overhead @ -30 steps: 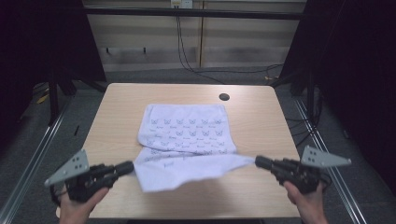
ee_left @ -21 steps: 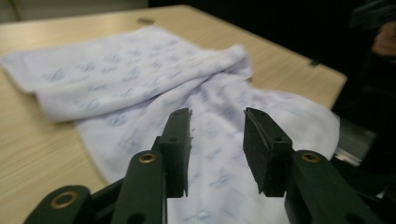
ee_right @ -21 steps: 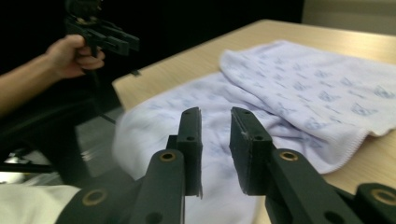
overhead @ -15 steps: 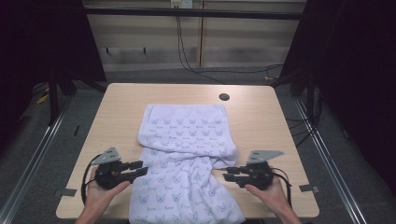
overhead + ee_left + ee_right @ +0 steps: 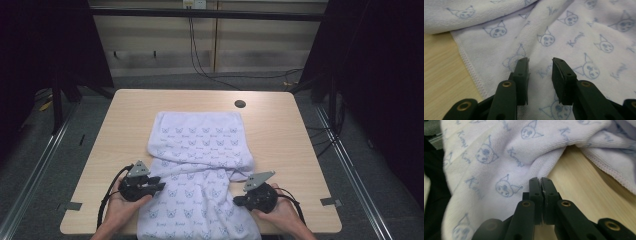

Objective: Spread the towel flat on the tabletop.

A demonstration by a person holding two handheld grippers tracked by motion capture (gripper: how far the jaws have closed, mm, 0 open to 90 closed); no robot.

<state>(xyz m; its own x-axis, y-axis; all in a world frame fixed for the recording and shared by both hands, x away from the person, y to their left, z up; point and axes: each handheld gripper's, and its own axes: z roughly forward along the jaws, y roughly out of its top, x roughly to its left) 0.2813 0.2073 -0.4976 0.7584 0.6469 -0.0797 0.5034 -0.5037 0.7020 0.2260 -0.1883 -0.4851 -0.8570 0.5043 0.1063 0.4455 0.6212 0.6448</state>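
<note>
Slippage threatens the white cat-printed terry towel [image 5: 200,165] draped over the wooden bench's [image 5: 300,130] near edge, since the right gripper's [image 5: 541,180] fingers clench empty beside its fold while the left gripper's [image 5: 540,67] fingers, just closing, stand apart above it, grasping nothing.

The towel [image 5: 200,165] is soft terry cloth, matt and finely ribbed, pale lilac with printed blue cat faces and a stitched hem along its edge. Under it, the table [image 5: 280,135] has a smooth, light wood-grain top with a dull sheen. Resting on the towel, the left gripper [image 5: 540,75] has matt black plastic jaws with brass-coloured rivets, as does the right gripper [image 5: 541,192].
</note>
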